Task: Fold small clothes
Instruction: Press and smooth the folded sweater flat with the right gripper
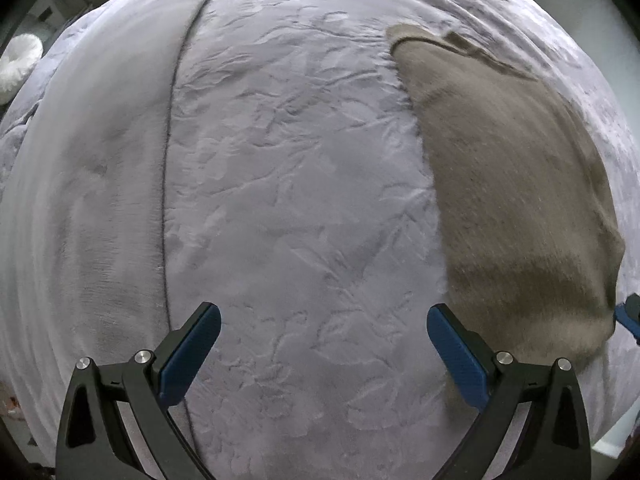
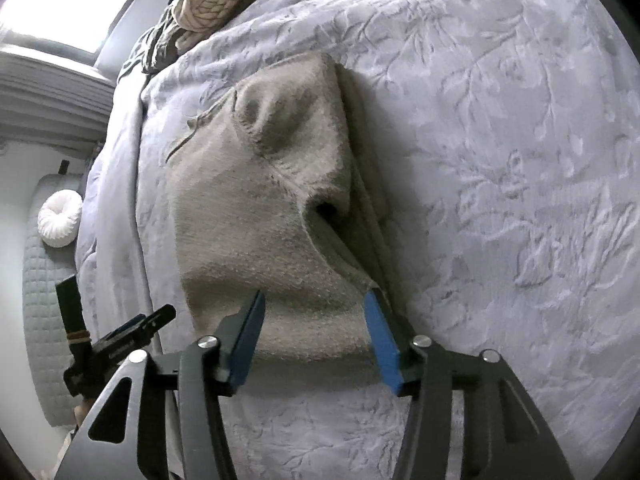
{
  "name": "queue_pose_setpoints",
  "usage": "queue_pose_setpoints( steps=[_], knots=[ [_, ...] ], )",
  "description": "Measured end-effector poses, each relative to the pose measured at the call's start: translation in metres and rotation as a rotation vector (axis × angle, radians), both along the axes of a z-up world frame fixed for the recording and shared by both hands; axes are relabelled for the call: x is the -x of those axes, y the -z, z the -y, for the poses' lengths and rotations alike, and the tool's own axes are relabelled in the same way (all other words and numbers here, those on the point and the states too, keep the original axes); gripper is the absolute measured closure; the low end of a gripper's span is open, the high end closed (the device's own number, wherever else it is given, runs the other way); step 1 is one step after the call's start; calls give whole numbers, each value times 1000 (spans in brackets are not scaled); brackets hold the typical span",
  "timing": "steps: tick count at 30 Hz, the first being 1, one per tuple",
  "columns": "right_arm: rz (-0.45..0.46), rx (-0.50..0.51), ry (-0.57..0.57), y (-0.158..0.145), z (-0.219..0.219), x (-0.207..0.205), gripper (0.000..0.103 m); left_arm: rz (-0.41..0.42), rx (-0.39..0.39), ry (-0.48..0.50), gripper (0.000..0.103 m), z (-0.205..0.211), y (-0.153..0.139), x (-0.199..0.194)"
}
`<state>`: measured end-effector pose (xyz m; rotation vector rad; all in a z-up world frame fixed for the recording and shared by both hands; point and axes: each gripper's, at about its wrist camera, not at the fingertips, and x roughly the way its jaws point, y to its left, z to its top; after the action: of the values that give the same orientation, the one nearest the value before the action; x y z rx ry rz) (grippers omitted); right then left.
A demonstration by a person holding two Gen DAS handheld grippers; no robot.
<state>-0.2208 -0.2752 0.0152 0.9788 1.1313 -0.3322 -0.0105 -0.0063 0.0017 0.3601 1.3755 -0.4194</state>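
One beige garment (image 2: 256,216), folded, lies on the lilac embossed bedspread (image 1: 288,200), at 3 o'clock of the left gripper (image 1: 324,354), whose jaws stand wide over bare cover, while the right gripper (image 2: 316,344) has jaws parted astride the garment's near edge, pads clear

Beyond the right tongs (image 2: 316,340), the knitted pile (image 2: 208,4) is cut by the top edge; the other tongs (image 2: 120,344), left of them, show only partly.
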Motion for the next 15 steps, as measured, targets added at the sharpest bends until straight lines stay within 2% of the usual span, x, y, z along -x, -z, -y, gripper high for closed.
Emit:
queue_pose_setpoints(
  steps=[8,10,15],
  knots=[
    [-1,1,0,1,4,-1,44,8,-3,8,0,3,-6,-7],
    [-1,2,0,1,6,-1,44,4,-4,13,0,-2,0,-10],
    [-6,6,-2,2,11,-2,43,2,-4,15,0,2,3,3]
  ],
)
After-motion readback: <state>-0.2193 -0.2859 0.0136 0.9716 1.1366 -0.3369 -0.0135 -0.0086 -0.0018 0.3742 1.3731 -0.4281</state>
